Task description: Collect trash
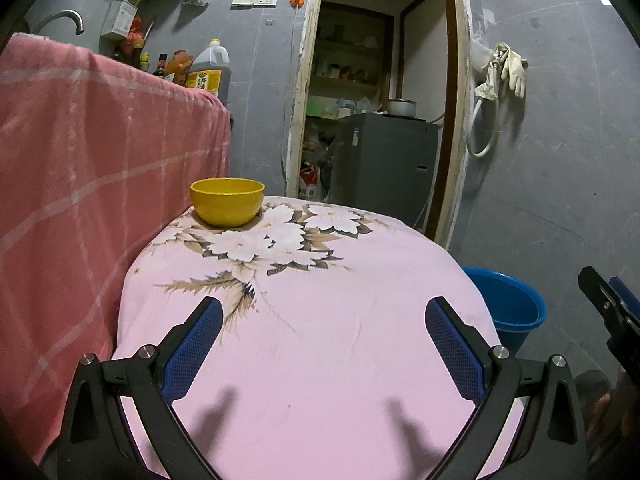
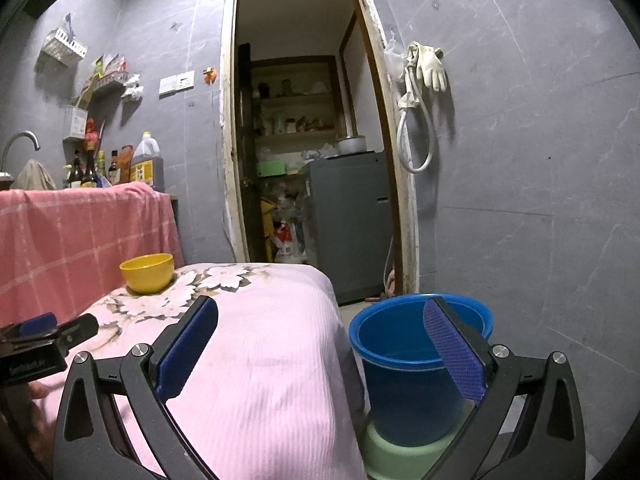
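Note:
A yellow bowl [image 1: 227, 201] stands at the far left corner of the table under a pink flowered cloth [image 1: 320, 320]. The bowl [image 2: 147, 273] shows again in the right wrist view, where a blue bucket [image 2: 416, 360] sits on a green stool [image 2: 400, 456] beside the table's right edge. My left gripper [image 1: 324, 312] hovers open over the near half of the cloth, nothing between its blue pads. My right gripper [image 2: 320, 312] is open too, spanning the table's right edge and the bucket's mouth. I see no trash on the cloth; the bowl's inside is hidden.
A pink checked cloth [image 1: 92, 184] covers a counter left of the table, with bottles and an oil jug [image 1: 210, 68] behind it. An open doorway [image 2: 304, 140] lies ahead with a grey fridge [image 2: 348, 216] inside. Gloves and a hose [image 2: 420, 92] hang on the right wall.

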`<move>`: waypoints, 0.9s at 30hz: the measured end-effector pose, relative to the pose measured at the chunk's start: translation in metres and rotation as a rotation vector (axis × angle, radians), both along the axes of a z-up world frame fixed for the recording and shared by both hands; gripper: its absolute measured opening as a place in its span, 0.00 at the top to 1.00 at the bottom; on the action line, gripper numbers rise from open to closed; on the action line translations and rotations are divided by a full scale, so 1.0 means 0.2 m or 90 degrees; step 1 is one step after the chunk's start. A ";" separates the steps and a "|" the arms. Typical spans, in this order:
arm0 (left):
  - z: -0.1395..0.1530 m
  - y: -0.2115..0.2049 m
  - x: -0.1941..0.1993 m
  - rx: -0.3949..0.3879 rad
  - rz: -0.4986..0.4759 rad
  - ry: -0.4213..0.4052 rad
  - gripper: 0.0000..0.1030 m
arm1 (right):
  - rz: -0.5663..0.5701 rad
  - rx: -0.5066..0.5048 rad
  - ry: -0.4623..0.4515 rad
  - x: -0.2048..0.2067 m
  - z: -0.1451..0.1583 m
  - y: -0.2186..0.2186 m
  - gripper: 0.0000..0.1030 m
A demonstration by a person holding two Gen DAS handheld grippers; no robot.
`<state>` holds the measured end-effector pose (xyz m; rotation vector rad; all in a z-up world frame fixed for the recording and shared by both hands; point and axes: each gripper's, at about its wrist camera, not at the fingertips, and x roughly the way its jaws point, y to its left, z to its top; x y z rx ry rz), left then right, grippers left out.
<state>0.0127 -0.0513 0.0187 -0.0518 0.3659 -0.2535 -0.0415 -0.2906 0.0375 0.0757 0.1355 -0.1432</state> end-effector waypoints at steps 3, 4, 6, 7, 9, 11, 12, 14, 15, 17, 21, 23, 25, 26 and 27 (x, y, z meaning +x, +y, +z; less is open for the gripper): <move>-0.03 0.01 -0.01 0.001 0.002 -0.003 0.04 | 0.007 -0.015 0.005 0.01 -0.02 0.02 0.00; -0.04 0.01 -0.01 0.002 0.004 -0.005 0.04 | 0.010 -0.019 0.008 0.01 -0.03 0.03 0.00; -0.05 0.02 -0.02 0.000 0.005 -0.008 0.04 | 0.015 -0.023 0.012 0.02 -0.05 0.03 0.00; -0.06 0.02 -0.03 -0.002 0.007 -0.013 0.04 | 0.016 -0.025 0.014 0.02 -0.05 0.04 0.00; -0.07 0.03 -0.04 -0.002 0.008 -0.023 0.04 | 0.020 -0.028 0.021 0.03 -0.07 0.04 0.00; -0.08 0.04 -0.05 -0.001 0.011 -0.033 0.04 | 0.025 -0.024 0.034 0.05 -0.09 0.03 0.00; -0.08 0.04 -0.06 0.000 0.012 -0.035 0.04 | 0.027 -0.024 0.036 0.05 -0.09 0.03 0.00; -0.08 0.04 -0.06 0.000 0.013 -0.038 0.04 | 0.029 -0.026 0.035 0.05 -0.10 0.04 0.00; -0.08 0.05 -0.06 0.000 0.014 -0.038 0.04 | 0.031 -0.026 0.036 0.05 -0.10 0.03 0.00; -0.09 0.05 -0.05 0.000 0.016 -0.039 0.04 | 0.032 -0.025 0.040 0.05 -0.11 0.04 0.00; -0.10 0.05 -0.05 0.005 0.015 -0.037 0.04 | 0.031 -0.021 0.044 0.06 -0.12 0.03 0.00; -0.10 0.05 -0.06 0.009 0.015 -0.038 0.04 | 0.031 -0.020 0.046 0.07 -0.12 0.03 0.00; -0.11 0.05 -0.06 0.012 0.014 -0.040 0.04 | 0.032 -0.020 0.047 0.07 -0.12 0.03 0.00; -0.11 0.05 -0.05 0.013 0.014 -0.041 0.04 | 0.031 -0.021 0.047 0.07 -0.12 0.03 0.00; -0.11 0.05 -0.05 0.014 0.014 -0.041 0.04 | 0.032 -0.021 0.047 0.07 -0.12 0.03 0.00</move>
